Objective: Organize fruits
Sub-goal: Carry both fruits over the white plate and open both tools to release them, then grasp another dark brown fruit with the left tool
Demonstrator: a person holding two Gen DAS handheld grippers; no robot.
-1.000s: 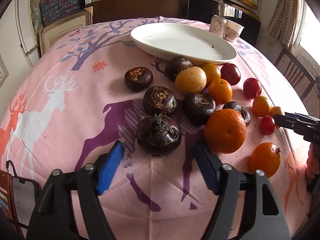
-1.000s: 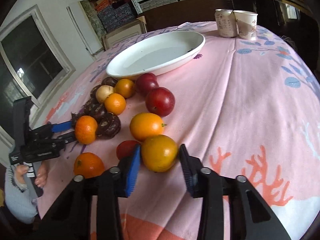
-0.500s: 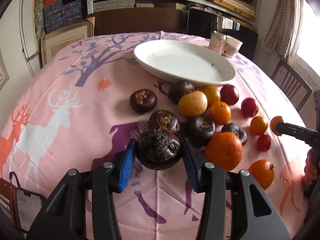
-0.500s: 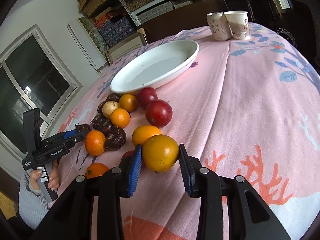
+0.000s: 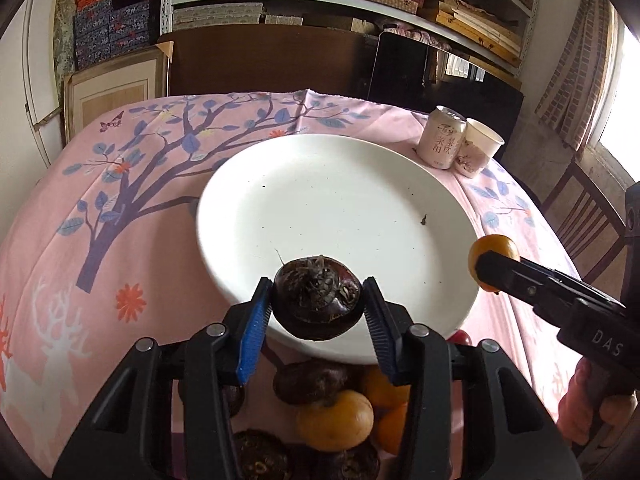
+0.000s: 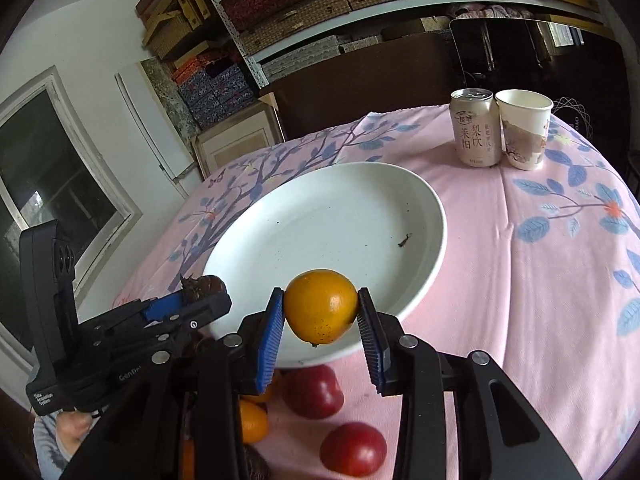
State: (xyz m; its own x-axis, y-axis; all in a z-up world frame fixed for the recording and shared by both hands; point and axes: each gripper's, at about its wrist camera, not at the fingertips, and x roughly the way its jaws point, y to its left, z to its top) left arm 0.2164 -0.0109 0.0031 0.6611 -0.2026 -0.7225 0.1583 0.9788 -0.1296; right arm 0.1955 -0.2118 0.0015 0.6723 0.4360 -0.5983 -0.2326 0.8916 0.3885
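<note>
A dark brown, round water chestnut [image 5: 317, 302] is gripped across its widest part by the left tool [image 5: 316, 312], above the near rim of the white oval plate [image 5: 340, 216]. A smooth orange citrus fruit [image 6: 321, 306] is held the same way by the right tool [image 6: 321, 312]. Both fruits seem light and firm, and the smooth one could slip.

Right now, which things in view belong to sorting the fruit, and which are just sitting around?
Part of the job:
- dark fruit in the left hand-held gripper
- orange fruit in the right hand-held gripper
- white plate
- loose fruit left on the tablecloth

Just lying about:
- drink can
- paper cup
</note>
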